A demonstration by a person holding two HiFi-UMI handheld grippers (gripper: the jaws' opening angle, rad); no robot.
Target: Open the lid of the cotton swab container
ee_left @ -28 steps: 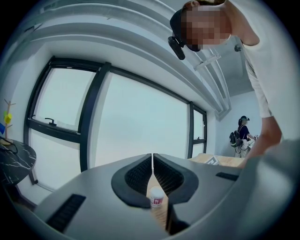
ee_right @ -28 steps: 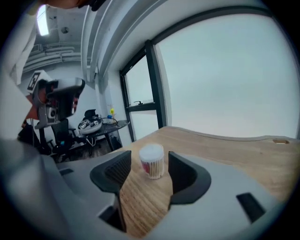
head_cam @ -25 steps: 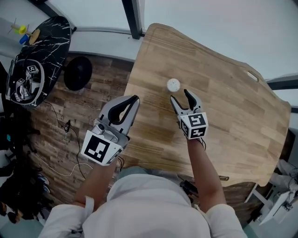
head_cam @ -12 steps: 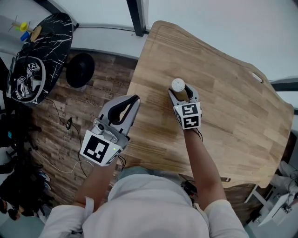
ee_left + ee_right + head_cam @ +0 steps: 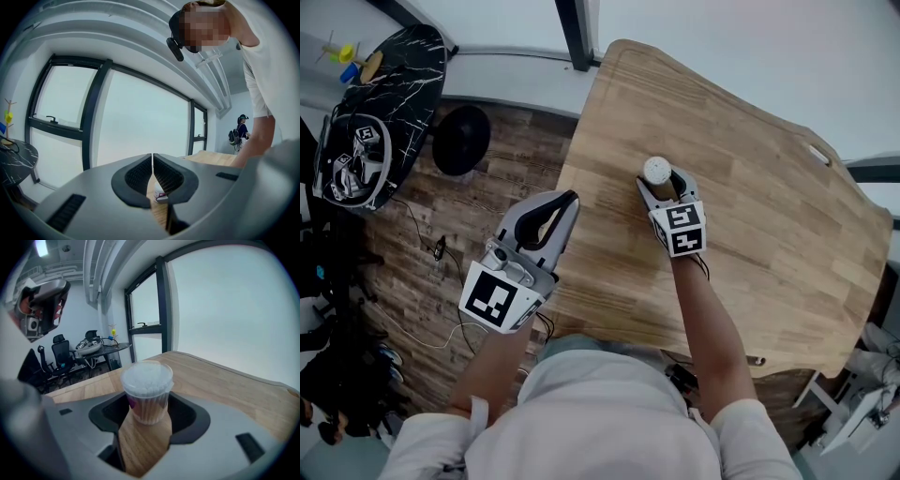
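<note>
The cotton swab container, a small clear tub with a clear lid on, stands upright on the wooden table. My right gripper is open, one jaw on each side of the tub's lower half and close to its wall. In the right gripper view the tub fills the gap between the dark pads, with the right gripper low over the wood. My left gripper is shut and empty, held just off the table's left edge. In the left gripper view the tub shows below the left gripper.
A round black marble-patterned table with gear on it stands at the far left, a black round object and a cable lie on the wooden floor. Office chairs stand beyond the table. Another person stands far off.
My right gripper has moved forward and down from behind the container until its jaws stand on either side of it. The left gripper has stayed put.
</note>
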